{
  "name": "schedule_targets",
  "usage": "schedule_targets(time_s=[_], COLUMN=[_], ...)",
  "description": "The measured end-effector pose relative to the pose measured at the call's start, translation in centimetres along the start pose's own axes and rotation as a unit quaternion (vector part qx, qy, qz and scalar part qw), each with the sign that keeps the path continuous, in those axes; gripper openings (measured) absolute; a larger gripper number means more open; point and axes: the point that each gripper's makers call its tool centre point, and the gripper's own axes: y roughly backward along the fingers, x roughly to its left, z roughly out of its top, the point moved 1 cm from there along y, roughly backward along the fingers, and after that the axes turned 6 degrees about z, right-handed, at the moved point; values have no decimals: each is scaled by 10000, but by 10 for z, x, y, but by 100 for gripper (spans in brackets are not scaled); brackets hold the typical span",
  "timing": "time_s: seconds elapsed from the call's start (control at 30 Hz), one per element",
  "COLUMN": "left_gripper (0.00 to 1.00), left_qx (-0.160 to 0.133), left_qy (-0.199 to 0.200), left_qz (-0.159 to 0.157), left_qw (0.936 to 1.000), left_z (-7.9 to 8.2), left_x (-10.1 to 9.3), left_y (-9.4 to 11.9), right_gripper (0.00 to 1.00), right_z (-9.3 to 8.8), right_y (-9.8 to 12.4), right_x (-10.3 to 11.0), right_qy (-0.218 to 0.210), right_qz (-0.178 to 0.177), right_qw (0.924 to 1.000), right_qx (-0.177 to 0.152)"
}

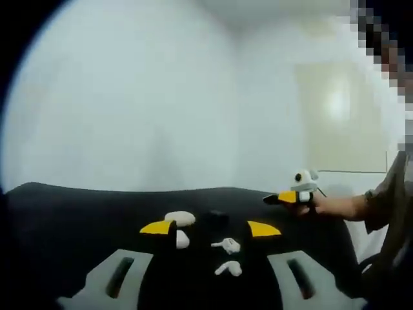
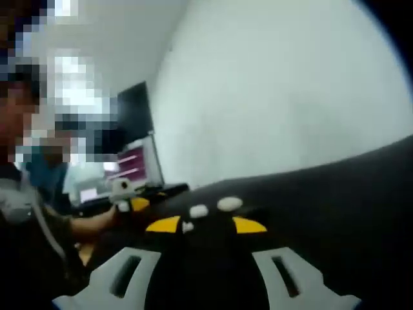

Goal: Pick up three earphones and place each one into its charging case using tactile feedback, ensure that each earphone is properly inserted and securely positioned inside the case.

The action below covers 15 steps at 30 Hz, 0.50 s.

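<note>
Two white earphones [image 1: 226,245] [image 1: 229,268] lie loose on the black table [image 1: 77,213], just beyond my left gripper [image 1: 211,228], which stands open with nothing between its yellow tips. A white charging case [image 1: 180,218] and another small white piece [image 1: 182,239] sit by its left tip; a dark case [image 1: 217,216] lies behind them. My right gripper [image 1: 295,197] comes in from the right, held by a hand. In the right gripper view, the right gripper [image 2: 206,225] is open above the table, with white pieces [image 2: 229,204] [image 2: 199,210] [image 2: 188,227] ahead. The left gripper [image 2: 129,203] shows at the left.
A pale wall [image 1: 161,97] rises behind the table. A lit monitor [image 2: 139,165] stands at the table's far end beside a person's sleeve [image 2: 39,232]. The table's far edge [image 1: 129,189] runs across the left gripper view.
</note>
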Motion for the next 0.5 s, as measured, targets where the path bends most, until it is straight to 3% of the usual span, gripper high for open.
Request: schedule_targets(time_s=[0.03, 0.13, 0.3, 0.4, 0.47, 0.5], left_gripper=[39, 37, 36, 35, 34, 34], left_qx=[-32, -169, -350, -537, -487, -285], left_qy=[78, 413, -48, -127, 1, 112], left_qz=[27, 95, 168, 181, 211, 147], left_qw=[10000, 9990, 9992, 9983, 9986, 9994], left_z=[2, 15, 54, 76, 81, 75], left_x=[3, 12, 16, 24, 35, 37], left_y=[0, 1, -6, -19, -31, -38], right_gripper=[31, 31, 31, 31, 31, 31], right_z=[0, 9, 45, 61, 73, 77], right_y=[0, -1, -4, -11, -17, -20], right_x=[0, -7, -17, -21, -27, -30], right_qy=[3, -516, -51, -6, -119, -133], right_qz=[-3, -131, -475, -482, -505, -531], right_qw=[10000, 9985, 9985, 9981, 9967, 9957], right_qx=[14, -137, -263, -387, -622, -754])
